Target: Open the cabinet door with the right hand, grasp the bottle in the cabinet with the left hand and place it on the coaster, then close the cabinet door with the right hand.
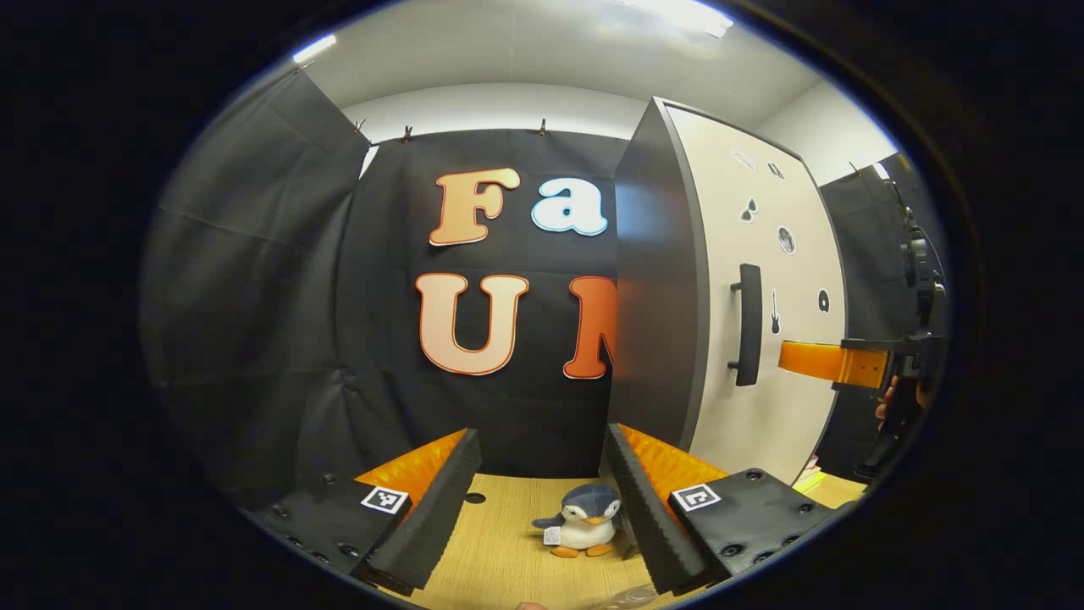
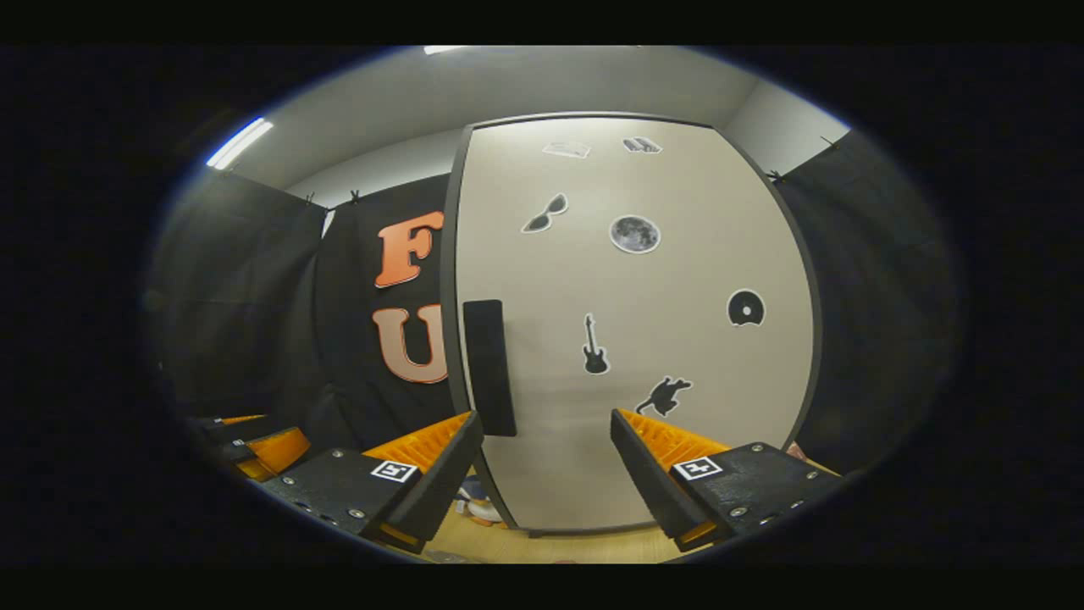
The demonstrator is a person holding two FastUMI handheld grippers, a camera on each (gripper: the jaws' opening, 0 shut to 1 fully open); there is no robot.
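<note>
The cabinet [image 1: 656,288] stands on the right of the left gripper view, its cream door [image 1: 779,280] flat against the dark body. A black vertical handle [image 1: 747,324] sits on the door. My right gripper [image 1: 792,357], held by a hand, hovers just right of that handle without touching it. In the right gripper view the door [image 2: 644,339] is straight ahead, with the handle [image 2: 489,366] above the left finger. The right gripper [image 2: 546,457] is open and holds nothing. My left gripper [image 1: 542,508] is open over the wooden table [image 1: 500,551]. The bottle is hidden.
A small penguin plush [image 1: 584,529] sits on the table between the left gripper's fingers, close to the cabinet's base. Something clear [image 1: 627,598] shows at the bottom edge. The left gripper [image 2: 271,440] shows low at the left of the right gripper view. Black cloth walls close the booth.
</note>
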